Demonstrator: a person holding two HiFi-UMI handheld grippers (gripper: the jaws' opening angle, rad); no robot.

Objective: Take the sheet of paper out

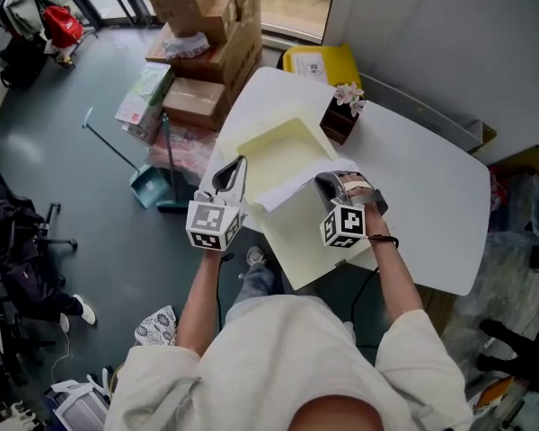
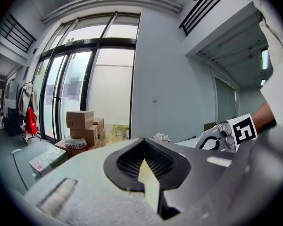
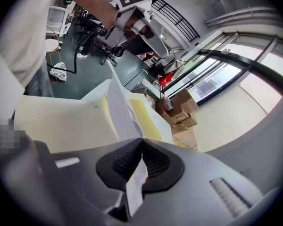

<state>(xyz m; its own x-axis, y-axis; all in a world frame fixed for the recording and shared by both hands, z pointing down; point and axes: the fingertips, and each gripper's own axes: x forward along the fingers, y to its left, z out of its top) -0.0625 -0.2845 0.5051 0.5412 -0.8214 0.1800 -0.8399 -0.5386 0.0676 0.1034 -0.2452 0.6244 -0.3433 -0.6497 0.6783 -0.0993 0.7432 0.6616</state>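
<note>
1. Closest to the lens, the person's pale shirt is filling the bottom of the head view. Both forearms are reaching out over the near edge of the white table, so that each tool is working at one side of the job.
2. At the left, the left gripper is clamping its jaws together on the left edge of the pale yellow folder. In the left gripper view a thin yellow strip is showing between the pads. I judge it is acting as an anchor, pinning the cover open so that it is not dragging along with its contents.
3. In the middle, the sheet of paper is lying partly out of the folder. It is white against the yellow and is slanting across the gap between the two tools. The far part of it looks to be sitting inside the fold.
4. At the right, the right gripper is pinching the near corner of that sheet with its jaws closed. In the right gripper view the white paper is rising straight out from between the pads, with the folder spreading behind it. A thin sheet needs this edge-on grip, and I would expect a slow, level pull toward the right to be safest against tearing.
5. Farther right and back, a flower box is standing on the table well clear of the pull.
</note>
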